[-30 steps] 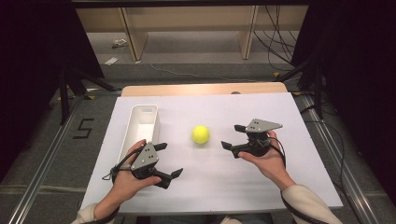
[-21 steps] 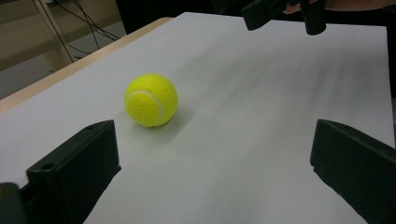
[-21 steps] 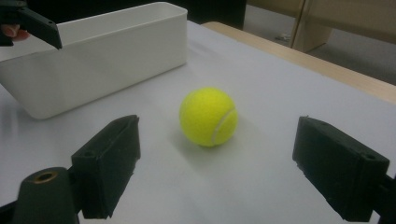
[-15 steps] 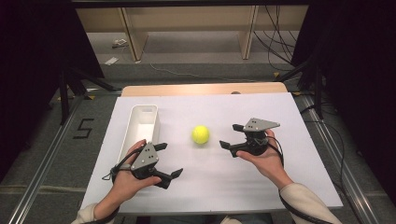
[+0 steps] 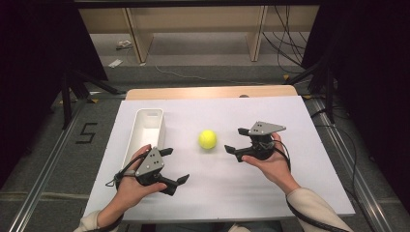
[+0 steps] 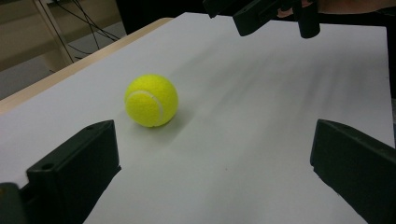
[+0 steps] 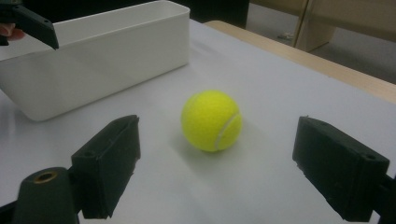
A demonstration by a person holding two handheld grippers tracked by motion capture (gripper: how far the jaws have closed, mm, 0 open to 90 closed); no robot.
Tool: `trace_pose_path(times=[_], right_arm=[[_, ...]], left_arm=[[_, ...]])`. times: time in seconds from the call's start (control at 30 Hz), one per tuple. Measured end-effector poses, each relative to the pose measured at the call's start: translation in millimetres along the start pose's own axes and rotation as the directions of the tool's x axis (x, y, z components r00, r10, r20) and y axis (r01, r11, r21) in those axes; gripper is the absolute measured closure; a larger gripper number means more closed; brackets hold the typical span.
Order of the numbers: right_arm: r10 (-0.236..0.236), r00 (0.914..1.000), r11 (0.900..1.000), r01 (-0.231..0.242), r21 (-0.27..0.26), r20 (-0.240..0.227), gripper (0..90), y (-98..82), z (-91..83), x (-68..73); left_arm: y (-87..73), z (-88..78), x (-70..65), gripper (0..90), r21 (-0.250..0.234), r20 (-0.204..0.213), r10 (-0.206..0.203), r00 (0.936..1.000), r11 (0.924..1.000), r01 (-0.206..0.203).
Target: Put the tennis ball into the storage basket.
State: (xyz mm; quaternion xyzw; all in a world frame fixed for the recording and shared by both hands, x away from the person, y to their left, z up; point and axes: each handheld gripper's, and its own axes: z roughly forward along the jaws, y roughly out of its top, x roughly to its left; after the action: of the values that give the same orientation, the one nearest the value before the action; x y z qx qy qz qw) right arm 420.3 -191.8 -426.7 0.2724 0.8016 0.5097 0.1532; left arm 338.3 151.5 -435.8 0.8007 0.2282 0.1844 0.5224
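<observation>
Right gripper [image 5: 234,141], jaws spread wide and just beside the tennis ball [image 5: 207,139] on the table [image 5: 290,121], should advance level until the ball sits centred between the jaws, then close gently.

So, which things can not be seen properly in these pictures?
- Bin floor: high view, its near end is hidden behind the left gripper and hand; right gripper view, the near wall hides the inside.
- Ball far side: turned away in each view.
- Right gripper in left gripper view: cut off by the top edge.
- Table near edge: high view, partly covered by the sleeves.
</observation>
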Motion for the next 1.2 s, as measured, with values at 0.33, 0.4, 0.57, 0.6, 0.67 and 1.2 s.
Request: trace_pose_path(times=[0.33, 0.4, 0.57, 0.6, 0.67, 1.2], right_arm=[[-0.003, 1.0, 1.0, 0.003, 0.005, -0.007, 15.6, 1.7, 7.0, 1.8], [-0.005, 1.0, 1.0, 0.005, 0.006, -0.008, 15.6, 2.1, 7.9, 1.7], [-0.004, 1.0, 1.0, 0.004, 0.009, -0.008, 15.6, 2.5, 10.6, 2.0], [-0.003, 1.0, 1.0, 0.003, 0.011, -0.01, 15.6, 2.6, 11.0, 2.0], [-0.005, 0.9999, 1.0, 0.005, 0.012, -0.01, 15.6, 2.9, 12.4, 1.9], [0.001, 0.9999, 1.0, -0.001, 0.024, -0.017, 15.6, 5.4, 24.4, 1.3]], left_arm=[[0.2, -0.1, 0.0, 0.8, -0.001, -0.001, 0.0, 1.0, 1.0, 0.0], [0.1, -0.1, 0.0, 0.8, -0.001, 0.0, 0.001, 1.0, 1.0, -0.001], [0.2, 0.0, 0.0, 0.8, -0.001, 0.0, 0.0, 1.0, 1.0, 0.0], [0.1, 0.0, 0.1, 0.8, 0.0, 0.0, 0.001, 1.0, 1.0, -0.001], [0.0, 0.1, 0.0, 0.8, 0.0, 0.001, 0.0, 1.0, 1.0, 0.0], [0.2, 0.0, -0.2, 0.8, -0.002, 0.003, 0.0, 1.0, 1.0, 0.0]])
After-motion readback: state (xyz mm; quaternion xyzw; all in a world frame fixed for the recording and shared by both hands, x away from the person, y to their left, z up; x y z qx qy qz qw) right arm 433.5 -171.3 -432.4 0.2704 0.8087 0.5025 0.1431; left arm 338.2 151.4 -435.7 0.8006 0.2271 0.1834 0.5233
